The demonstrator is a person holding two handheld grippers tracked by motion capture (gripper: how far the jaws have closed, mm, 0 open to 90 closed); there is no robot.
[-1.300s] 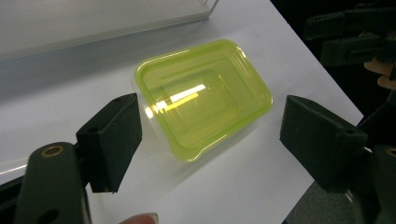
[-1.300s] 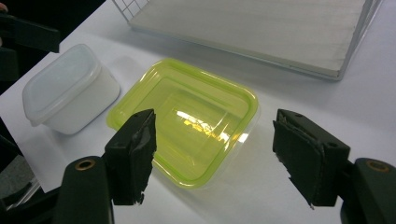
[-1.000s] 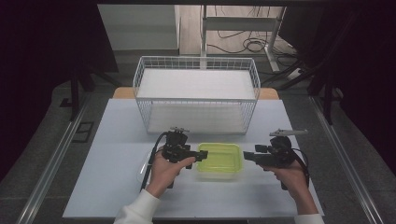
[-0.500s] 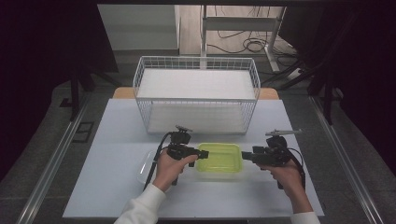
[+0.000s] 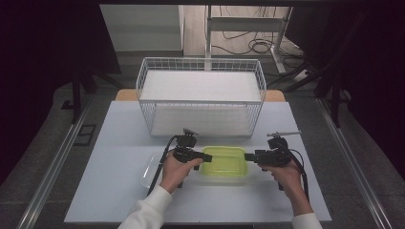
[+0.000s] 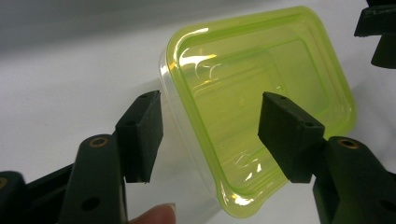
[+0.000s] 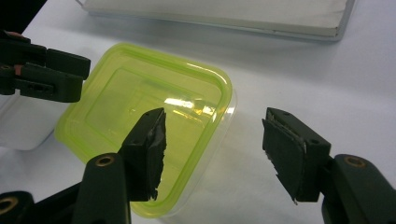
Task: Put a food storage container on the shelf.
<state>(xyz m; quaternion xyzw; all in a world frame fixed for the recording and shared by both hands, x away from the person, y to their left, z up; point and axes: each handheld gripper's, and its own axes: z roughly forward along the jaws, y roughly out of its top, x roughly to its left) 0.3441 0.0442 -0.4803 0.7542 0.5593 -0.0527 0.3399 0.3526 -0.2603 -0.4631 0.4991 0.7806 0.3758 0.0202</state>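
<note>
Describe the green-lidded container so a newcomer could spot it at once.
Start at the white wire basket at the back of the table. Just in front of it, between the left gripper and right gripper, sits the container. Its translucent lime-green lid sets it apart from the clear container beside it.

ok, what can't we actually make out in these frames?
- Inside of the clear plastic container with the yellow-green lid: the tinted lid blocks it in both gripper views.
- Second clear container left of it: high view, largely behind the left hand; cut off at the edge in the right gripper view.
- Contact: left gripper and right gripper both stand open around the lid's corners; touch can't be judged.
</note>
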